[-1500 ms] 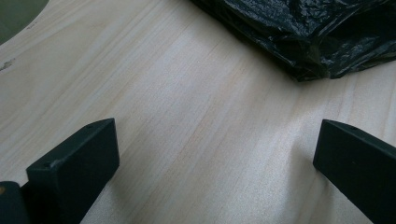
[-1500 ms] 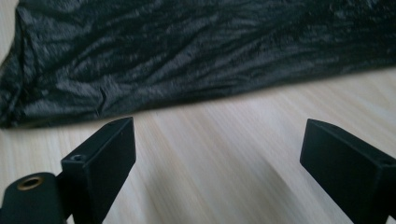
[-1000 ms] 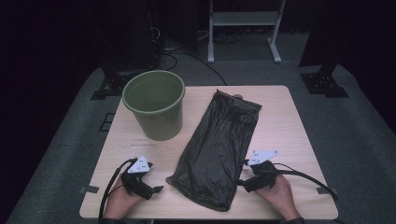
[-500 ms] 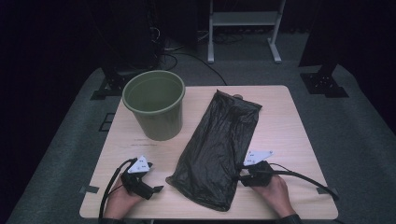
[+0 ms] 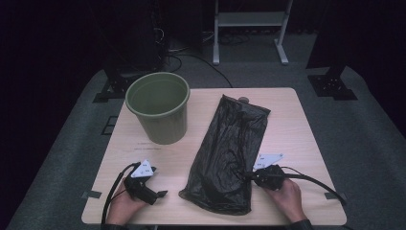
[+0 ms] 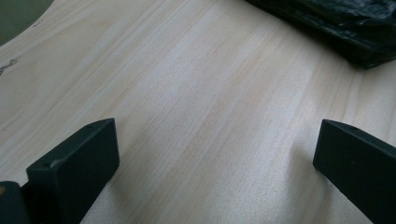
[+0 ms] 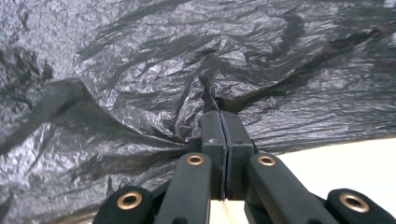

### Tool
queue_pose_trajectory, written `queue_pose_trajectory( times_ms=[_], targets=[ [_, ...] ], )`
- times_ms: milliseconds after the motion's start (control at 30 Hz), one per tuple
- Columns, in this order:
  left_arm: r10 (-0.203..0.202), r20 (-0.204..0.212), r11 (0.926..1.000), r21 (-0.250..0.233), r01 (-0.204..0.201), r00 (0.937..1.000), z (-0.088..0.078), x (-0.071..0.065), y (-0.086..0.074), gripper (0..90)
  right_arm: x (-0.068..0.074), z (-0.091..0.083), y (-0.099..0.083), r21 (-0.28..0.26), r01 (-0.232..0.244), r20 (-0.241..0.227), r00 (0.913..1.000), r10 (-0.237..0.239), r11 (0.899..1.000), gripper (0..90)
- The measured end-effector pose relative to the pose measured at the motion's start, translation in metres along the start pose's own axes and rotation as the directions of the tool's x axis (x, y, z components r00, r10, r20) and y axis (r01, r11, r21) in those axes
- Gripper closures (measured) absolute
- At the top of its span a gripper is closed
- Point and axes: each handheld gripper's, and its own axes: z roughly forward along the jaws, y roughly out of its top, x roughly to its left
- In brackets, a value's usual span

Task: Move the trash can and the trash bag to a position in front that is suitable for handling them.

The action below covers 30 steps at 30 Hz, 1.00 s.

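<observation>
Here the right gripper (image 7: 223,122), jaws just closed, pinches the black bin bag's (image 5: 230,153) edge, probably to lift it, while the left gripper (image 5: 160,194) rests spread on the counter (image 5: 297,120).

the black bag (image 7: 140,70) runs past the right gripper view's edges, and its mouth cannot be made out.

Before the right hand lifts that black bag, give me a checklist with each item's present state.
1. Right gripper pinching the black bag: ok; the jaws have just closed, with plastic between them.
2. Pinch at the bag's near right edge: ok.
3. Both layers of film caught: cannot tell.
4. Left gripper open and apart from the bag: ok.
5. Green bin upright and apart from the bag: ok.
6. Bag lying flat on the table: ok.
</observation>
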Motion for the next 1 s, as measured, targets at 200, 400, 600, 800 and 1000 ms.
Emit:
queue_pose_trajectory(
  times_ms=[200, 400, 600, 800, 1000],
  targets=[
    [-0.003, -0.002, 1.0, 0.0, 0.003, 1.0, 0.0, 0.0, 0.0, 0.0, -0.002, -0.013, -0.009, 0.01, -0.016, 0.002, 0.9999, 0.016, 1.0, 89.0],
    [-0.004, -0.005, 1.0, 0.001, 0.004, 1.0, 0.0, 0.0, 0.0, 0.0, -0.018, -0.034, -0.03, 0.013, -0.071, 0.045, 0.9965, 0.07, 0.997, 88.9],
    [-0.007, -0.007, 1.0, 0.0, 0.007, 1.0, 0.0, -0.001, 0.0, 0.0, -0.033, -0.055, -0.048, -0.003, -0.124, 0.1, 0.9872, 0.124, 0.992, 83.4],
    [-0.008, -0.008, 1.0, 0.0, 0.008, 0.9999, 0.0, -0.001, 0.0, 0.0, -0.03, -0.068, -0.036, -0.074, -0.139, 0.107, 0.9834, 0.147, 0.987, 50.5],
    [-0.009, -0.009, 1.0, 0.0, 0.009, 0.9999, 0.0, -0.001, 0.0, 0.0, -0.016, -0.051, -0.006, -0.096, -0.085, 0.055, 0.9943, 0.091, 0.992, 35.0]
  ],
)
